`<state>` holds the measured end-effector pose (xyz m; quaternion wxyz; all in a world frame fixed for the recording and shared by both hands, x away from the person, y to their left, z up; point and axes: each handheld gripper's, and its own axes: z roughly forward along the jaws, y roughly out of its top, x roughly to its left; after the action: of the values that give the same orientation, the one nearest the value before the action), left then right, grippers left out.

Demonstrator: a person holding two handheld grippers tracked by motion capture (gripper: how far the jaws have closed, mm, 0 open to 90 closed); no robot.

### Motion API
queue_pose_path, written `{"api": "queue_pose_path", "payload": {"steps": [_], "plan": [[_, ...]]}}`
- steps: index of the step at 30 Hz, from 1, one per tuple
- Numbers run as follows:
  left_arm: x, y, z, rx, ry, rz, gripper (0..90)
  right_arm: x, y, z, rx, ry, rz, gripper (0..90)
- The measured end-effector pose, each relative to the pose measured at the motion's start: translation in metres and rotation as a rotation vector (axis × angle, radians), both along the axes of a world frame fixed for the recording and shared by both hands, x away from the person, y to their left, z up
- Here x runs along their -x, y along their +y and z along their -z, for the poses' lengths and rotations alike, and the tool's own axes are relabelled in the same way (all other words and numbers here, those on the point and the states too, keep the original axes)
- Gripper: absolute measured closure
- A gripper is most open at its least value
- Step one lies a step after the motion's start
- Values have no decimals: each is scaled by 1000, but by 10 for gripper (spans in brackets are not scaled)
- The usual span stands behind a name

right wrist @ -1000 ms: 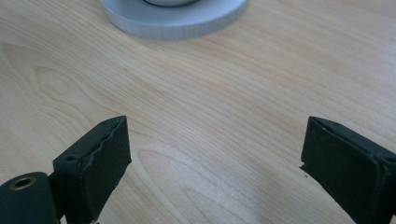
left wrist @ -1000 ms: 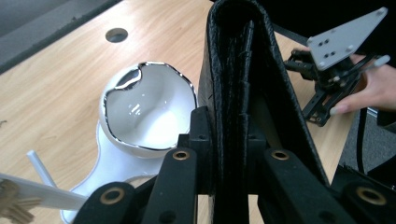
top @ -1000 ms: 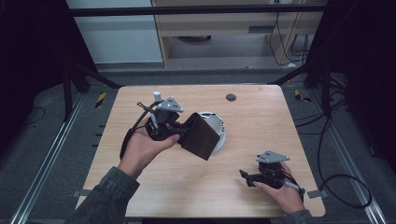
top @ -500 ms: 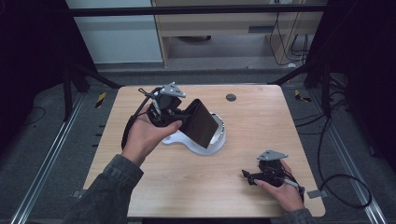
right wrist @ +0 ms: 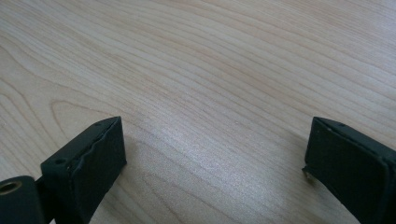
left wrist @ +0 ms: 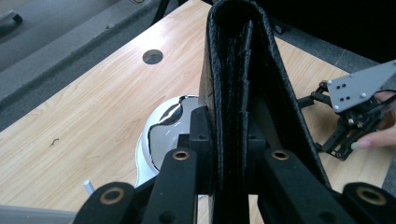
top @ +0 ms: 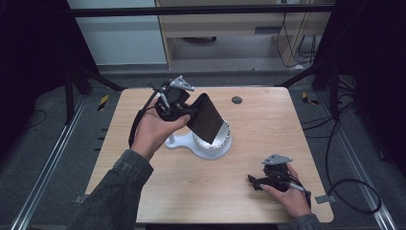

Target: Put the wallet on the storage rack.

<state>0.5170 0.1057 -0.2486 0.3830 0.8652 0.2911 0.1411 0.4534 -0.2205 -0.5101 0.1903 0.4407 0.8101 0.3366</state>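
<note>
A black folded leather wallet (top: 207,119) hangs tilted in the air, and my left gripper (top: 189,113) is shut on its near edge. In the left gripper view the wallet (left wrist: 238,70) stands on edge between the two pads of my left gripper (left wrist: 229,135). Just below and behind it sits a white round stand with a shiny top (top: 213,143), also in the left gripper view (left wrist: 163,135). My right gripper (top: 256,182) rests on the table at the front right. Its pads stand wide apart over bare wood (right wrist: 215,154), nothing between them.
The wooden table (top: 268,124) has a small dark round hole (top: 236,100) near its far edge. My right gripper's grey plate and linkage (left wrist: 348,116) lie to the right of the wallet in the left gripper view. Dark frame posts and cables surround the table.
My left hand has carried the wallet up and toward the far side of the table, so the white stand now shows beneath it. The right hand has stayed in place.
</note>
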Motion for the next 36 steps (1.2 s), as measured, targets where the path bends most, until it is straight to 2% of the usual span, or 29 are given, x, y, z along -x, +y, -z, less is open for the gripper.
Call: {"api": "queue_pose_path", "payload": {"steps": [6,23,28,29,30,31,32,34,36], "plan": [[-3,-2,3,-12,-2,-2,802,1,0,2,-12,-17,5,36],[-6,2,10,-23,-12,-19,802,0,0,2,-14,-16,5,33],[-15,1,28,-18,17,-26,802,1,0,2,-13,-15,6,33],[-15,1,28,-18,17,-26,801,1,0,2,-13,-16,6,33],[-18,-1,36,-24,24,-30,801,1,0,2,-13,-16,6,33],[-18,-1,36,-24,24,-30,801,1,0,2,-14,-16,6,33],[-23,-5,47,-14,37,-31,801,1,0,2,-14,-16,5,33],[-24,-6,49,-15,40,-30,801,1,0,2,-13,-16,6,33],[-29,-12,60,-22,46,-33,801,1,0,2,-13,-16,6,33]]}}
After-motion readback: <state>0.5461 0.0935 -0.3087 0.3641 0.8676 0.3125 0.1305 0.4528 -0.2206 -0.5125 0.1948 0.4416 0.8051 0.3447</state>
